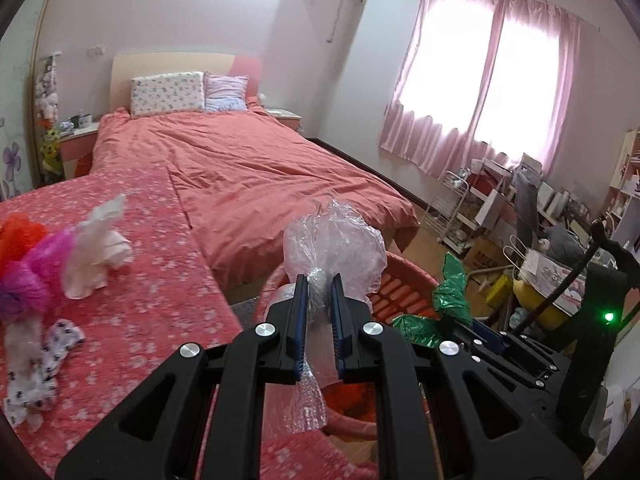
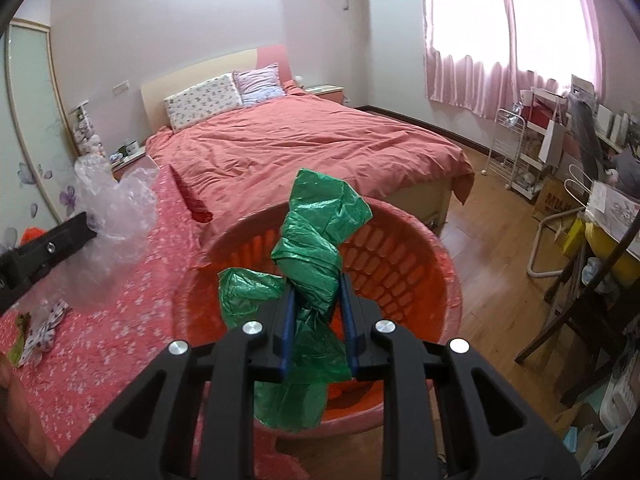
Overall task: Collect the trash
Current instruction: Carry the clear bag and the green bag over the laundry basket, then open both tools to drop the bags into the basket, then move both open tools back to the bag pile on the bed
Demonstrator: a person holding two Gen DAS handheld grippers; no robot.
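The left tongs [image 1: 320, 292] are clamping crumpled clear plastic [image 1: 334, 248] just at the edge of the red basket [image 2: 404, 256], while the right tongs [image 2: 318, 300] are pinching a green bag [image 2: 316, 248] over it; released early, the clear wad is probably drifting onto the floral bedspread [image 1: 140, 320] instead

Clear crinkled plastic film [image 1: 332, 240] and a glossy green plastic bag [image 2: 316, 248] are seen over a slotted red plastic basket [image 2: 404, 264]; matt floral cloth [image 1: 132, 304] is spread beside
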